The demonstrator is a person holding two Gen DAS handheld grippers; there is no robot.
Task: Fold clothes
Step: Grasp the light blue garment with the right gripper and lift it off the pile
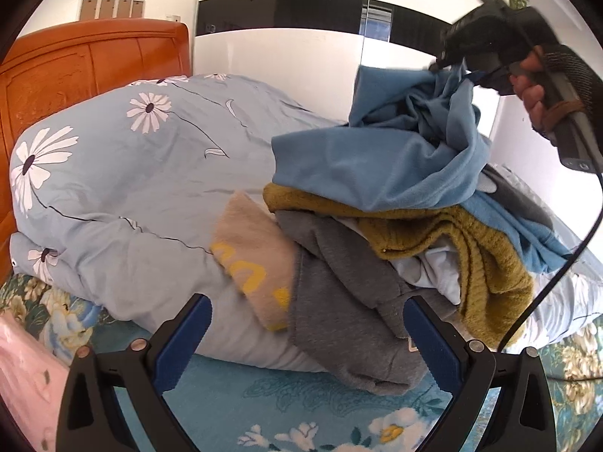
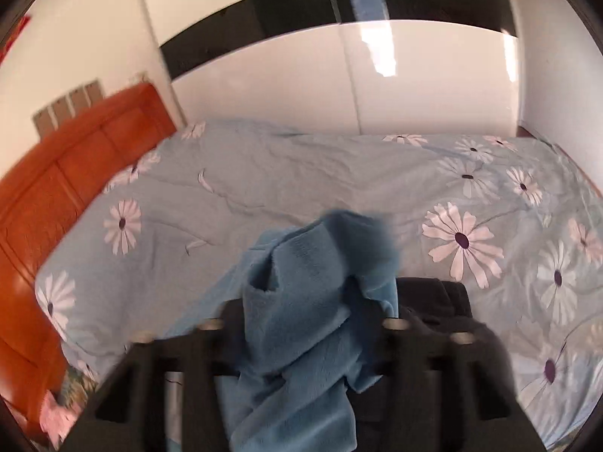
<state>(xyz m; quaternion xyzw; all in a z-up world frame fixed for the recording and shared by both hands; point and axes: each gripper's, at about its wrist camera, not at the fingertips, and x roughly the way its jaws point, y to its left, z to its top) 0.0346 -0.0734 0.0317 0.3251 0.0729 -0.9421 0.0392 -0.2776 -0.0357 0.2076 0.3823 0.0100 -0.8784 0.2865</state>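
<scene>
The right gripper (image 1: 450, 66) is clamped on a soft blue fleece garment (image 1: 380, 158), lifting one bunched edge above a pile of mustard knit (image 1: 486, 260) and grey sweatshirt (image 1: 339, 293). The left gripper (image 1: 305, 335) hangs spread wide, empty, before the pile on the daisy-print quilt (image 1: 132, 173).

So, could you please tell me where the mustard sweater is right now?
In the left wrist view, the mustard sweater lies right of centre in the clothes pile, under the blue top and over the grey sweatshirt.
</scene>
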